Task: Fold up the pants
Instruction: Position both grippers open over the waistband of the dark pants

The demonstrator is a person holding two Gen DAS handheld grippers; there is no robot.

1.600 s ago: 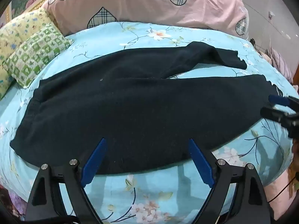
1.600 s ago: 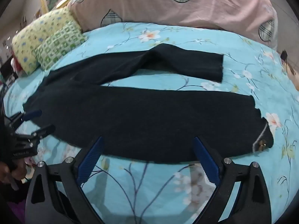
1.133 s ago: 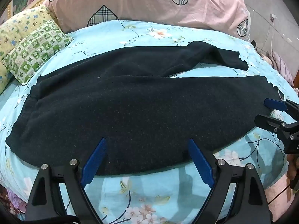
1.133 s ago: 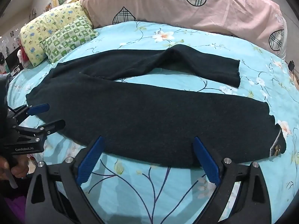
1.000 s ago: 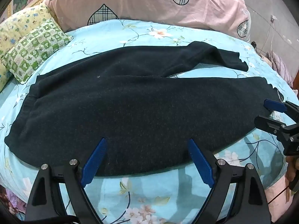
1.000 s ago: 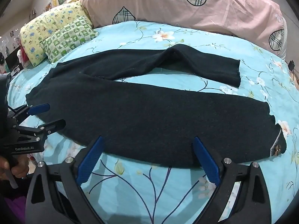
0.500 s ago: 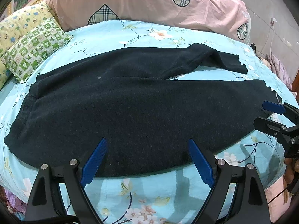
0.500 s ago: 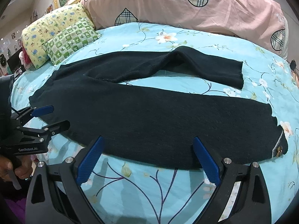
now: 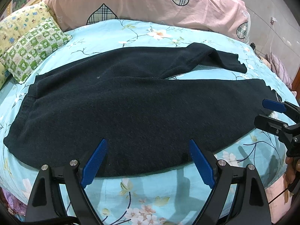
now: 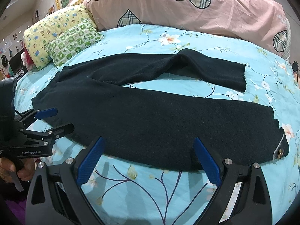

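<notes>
Black pants (image 9: 131, 108) lie spread flat on a light blue floral bed sheet (image 9: 150, 193), waist at the left, legs running right; the far leg bends upward. They also show in the right wrist view (image 10: 159, 116). My left gripper (image 9: 148, 161) is open and empty, hovering over the near edge of the pants at the waist end; it also shows in the right wrist view (image 10: 54, 120). My right gripper (image 10: 148, 159) is open and empty above the near leg's edge; it shows in the left wrist view (image 9: 266, 110) beside the leg cuff.
A pink duvet with plaid hearts (image 9: 150, 1) lies along the back of the bed. A green checked pillow (image 9: 33, 48) and a yellow pillow (image 10: 50, 31) sit at the back left. The bed's near edge runs just below both grippers.
Both grippers have edged slightly closer to the pants and risen a little. The pants have not moved, and both grippers stay open.
</notes>
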